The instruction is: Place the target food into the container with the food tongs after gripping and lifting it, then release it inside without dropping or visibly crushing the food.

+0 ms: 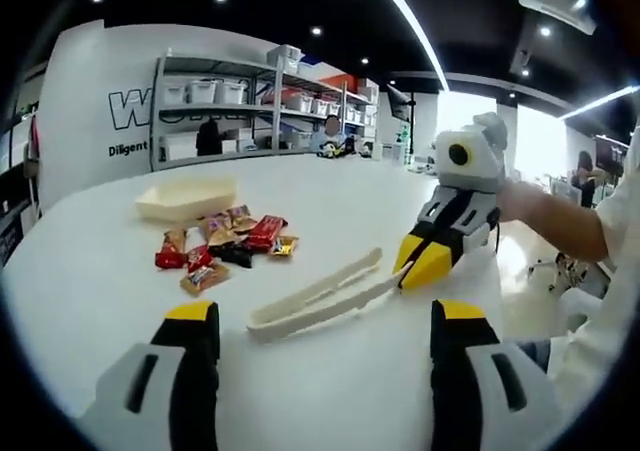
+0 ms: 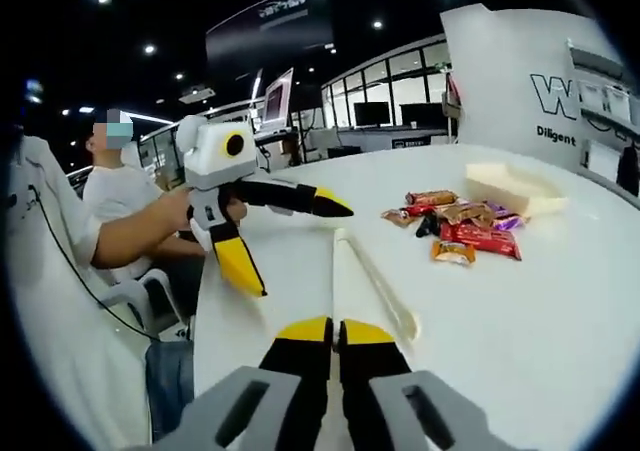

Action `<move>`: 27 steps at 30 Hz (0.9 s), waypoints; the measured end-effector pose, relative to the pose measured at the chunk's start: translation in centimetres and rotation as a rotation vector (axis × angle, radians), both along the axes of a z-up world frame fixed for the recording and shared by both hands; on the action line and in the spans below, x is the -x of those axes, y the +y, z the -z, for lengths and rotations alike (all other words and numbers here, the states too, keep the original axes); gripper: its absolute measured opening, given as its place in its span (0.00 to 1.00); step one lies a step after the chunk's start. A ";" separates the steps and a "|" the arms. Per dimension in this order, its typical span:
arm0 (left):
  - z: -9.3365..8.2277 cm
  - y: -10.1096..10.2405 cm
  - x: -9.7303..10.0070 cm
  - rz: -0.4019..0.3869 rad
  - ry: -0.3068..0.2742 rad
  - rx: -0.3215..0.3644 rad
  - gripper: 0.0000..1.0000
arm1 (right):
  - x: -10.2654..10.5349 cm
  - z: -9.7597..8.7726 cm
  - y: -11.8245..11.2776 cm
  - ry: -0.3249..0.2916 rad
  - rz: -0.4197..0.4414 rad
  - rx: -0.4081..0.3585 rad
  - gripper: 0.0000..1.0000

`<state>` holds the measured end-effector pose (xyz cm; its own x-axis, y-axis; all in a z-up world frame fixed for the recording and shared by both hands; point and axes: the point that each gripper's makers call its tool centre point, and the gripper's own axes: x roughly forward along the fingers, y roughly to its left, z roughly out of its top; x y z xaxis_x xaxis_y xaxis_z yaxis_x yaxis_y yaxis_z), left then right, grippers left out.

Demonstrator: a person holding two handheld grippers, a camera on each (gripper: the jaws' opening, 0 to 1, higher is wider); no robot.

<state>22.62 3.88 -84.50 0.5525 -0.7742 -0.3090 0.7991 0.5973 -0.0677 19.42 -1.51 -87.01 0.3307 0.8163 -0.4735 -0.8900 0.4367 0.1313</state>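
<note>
Wrapped snacks [image 1: 222,245] are lying in a loose pile on the white table [image 1: 90,301], ahead-left of the released left gripper [image 1: 320,356], near the cream container [image 1: 186,199]. The tongs [image 1: 320,296] are stretching lengthwise toward the right gripper [image 1: 425,261], which is apparently clenching their handle end. Its own view is showing jaws [image 2: 335,346] pressed together.

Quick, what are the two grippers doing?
Left gripper: open, holding nothing.
Right gripper: shut on the tongs.
</note>
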 end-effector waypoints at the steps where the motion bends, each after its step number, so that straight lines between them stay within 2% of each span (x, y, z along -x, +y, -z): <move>1: -0.1 0.0 0.1 0.000 -0.001 0.007 0.85 | 0.0 0.3 0.1 -0.013 -0.008 0.016 0.00; 5: 0.0 0.4 -0.2 -0.009 0.001 -0.005 0.86 | -0.1 0.3 0.0 -0.048 -0.020 0.058 0.00; 6: 0.0 0.5 -0.2 -0.009 0.003 -0.003 0.86 | -0.2 0.3 0.1 -0.085 -0.042 0.083 0.00; 9: 0.0 0.7 -0.2 -0.014 0.006 -0.006 0.86 | -0.3 0.4 0.1 -0.097 -0.042 0.134 0.00; 11: 0.1 0.9 0.0 -0.013 -0.001 -0.030 0.86 | -0.5 0.5 0.0 -0.133 -0.071 0.204 0.00; 17: -0.6 1.8 -0.4 -0.025 -0.005 -0.042 0.86 | -0.8 0.5 0.2 -0.130 -0.118 0.305 0.00; 20: -0.9 2.0 -0.6 -0.034 -0.007 -0.045 0.86 | -0.9 0.5 0.2 -0.082 -0.118 0.337 0.00; 21: -0.9 2.0 -0.7 -0.036 -0.007 -0.047 0.86 | -0.9 0.6 0.1 -0.086 -0.124 0.348 0.00; 22: -0.9 2.1 -0.8 -0.041 -0.009 -0.053 0.87 | -1.9 0.6 -0.3 -0.133 -0.099 0.387 0.00; 23: -0.9 2.2 -0.8 -0.045 -0.010 -0.054 0.87 | -2.1 0.5 0.0 -0.184 -0.120 0.389 0.00; 24: -1.0 2.3 -0.9 -0.054 -0.006 -0.049 0.87 | -1.7 0.6 0.2 -0.161 -0.130 0.366 0.00; 25: -1.0 2.3 -0.9 -0.060 0.001 -0.043 0.87 | -1.6 0.7 0.3 -0.110 -0.089 0.330 0.00; 27: -1.0 2.3 -0.9 -0.067 0.015 -0.024 0.87 | -1.5 0.7 0.5 -0.074 -0.086 0.273 0.00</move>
<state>23.48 6.15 -83.53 0.5977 -0.7281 -0.3357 0.7565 0.6508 -0.0646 20.89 -0.98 -87.71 0.3075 0.6887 -0.6566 -0.9281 0.3693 -0.0474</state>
